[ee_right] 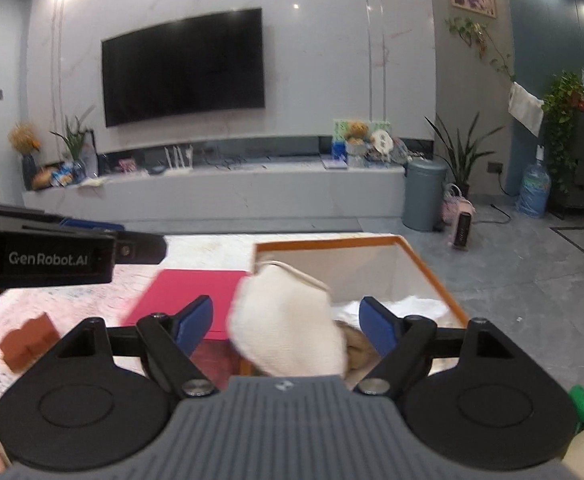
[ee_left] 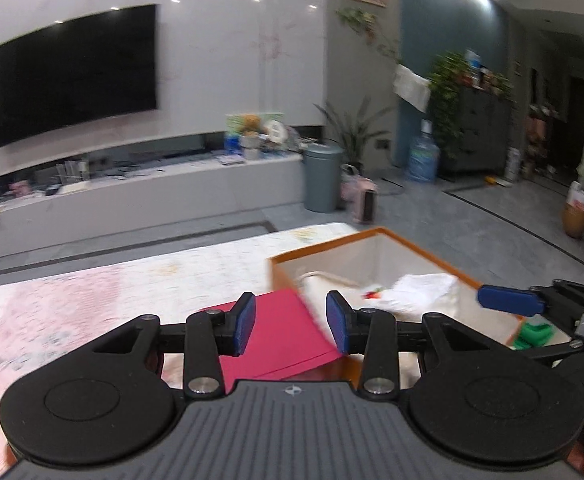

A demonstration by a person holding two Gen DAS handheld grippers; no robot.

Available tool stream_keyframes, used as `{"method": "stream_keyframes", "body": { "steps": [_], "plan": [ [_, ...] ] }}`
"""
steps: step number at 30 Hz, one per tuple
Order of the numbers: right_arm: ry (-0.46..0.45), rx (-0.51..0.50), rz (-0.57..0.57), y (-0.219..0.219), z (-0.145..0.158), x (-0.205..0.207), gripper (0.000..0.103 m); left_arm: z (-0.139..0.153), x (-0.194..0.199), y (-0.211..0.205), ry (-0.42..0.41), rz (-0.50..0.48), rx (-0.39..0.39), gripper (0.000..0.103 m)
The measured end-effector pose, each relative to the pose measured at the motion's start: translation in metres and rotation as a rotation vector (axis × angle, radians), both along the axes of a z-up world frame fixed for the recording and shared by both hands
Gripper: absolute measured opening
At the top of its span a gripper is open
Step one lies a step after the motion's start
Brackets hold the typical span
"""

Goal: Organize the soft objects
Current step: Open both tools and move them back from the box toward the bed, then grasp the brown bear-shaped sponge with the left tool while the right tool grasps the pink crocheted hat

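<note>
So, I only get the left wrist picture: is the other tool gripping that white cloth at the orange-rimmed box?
Observer: No. The right gripper is open; the white knitted cloth pouch hangs over the orange-rimmed cardboard box at its near corner, between the spread fingers.
Visitor: Anything under it?
Observer: A brownish soft bundle shows inside the box, beside the pouch.
Visitor: And further left on the table?
Observer: A small brown block lies on the patterned tablecloth.

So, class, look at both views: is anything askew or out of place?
Yes: a white glove hangs over the near rim of the orange box, half in, half out, between the right gripper's open jaws.
</note>
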State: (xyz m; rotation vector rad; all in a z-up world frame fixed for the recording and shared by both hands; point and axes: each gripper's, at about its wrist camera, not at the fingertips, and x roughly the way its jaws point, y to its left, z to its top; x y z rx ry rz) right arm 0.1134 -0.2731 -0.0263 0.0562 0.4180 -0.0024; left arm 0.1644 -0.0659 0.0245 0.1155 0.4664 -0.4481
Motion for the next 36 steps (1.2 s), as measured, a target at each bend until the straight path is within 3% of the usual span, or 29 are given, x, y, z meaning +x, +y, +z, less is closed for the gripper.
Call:
{"method": "stream_keyframes", "body": {
  "steps": [6, 9, 14, 21, 26, 31, 36],
  "plan": [
    [-0.061, -0.004, 0.053, 0.045, -0.005, -0.013, 0.08, -0.016, -0.009, 0.051, 0.018, 0.129, -0.016, 0.046],
    [-0.073, 0.006, 0.085, 0.068, -0.012, -0.017, 0.08, -0.028, -0.011, 0.08, 0.041, 0.208, -0.038, 0.051],
    [-0.052, 0.016, 0.139, 0.106, -0.029, -0.012, 0.08, -0.046, -0.012, 0.128, 0.101, 0.32, -0.088, 0.056],
    [-0.008, -0.007, 0.229, 0.151, -0.049, 0.01, 0.08, -0.054, -0.003, 0.186, 0.135, 0.434, -0.096, 0.068],
    [0.017, -0.037, 0.29, 0.179, -0.063, 0.037, 0.08, -0.058, 0.019, 0.207, 0.168, 0.395, -0.009, 0.076],
    [0.051, -0.072, 0.336, 0.205, -0.079, 0.073, 0.08, -0.073, 0.049, 0.211, 0.216, 0.299, 0.119, 0.084],
    [0.073, -0.118, 0.347, 0.225, -0.096, 0.108, 0.08, -0.098, 0.071, 0.217, 0.266, 0.19, 0.193, 0.085]
  ]
}}
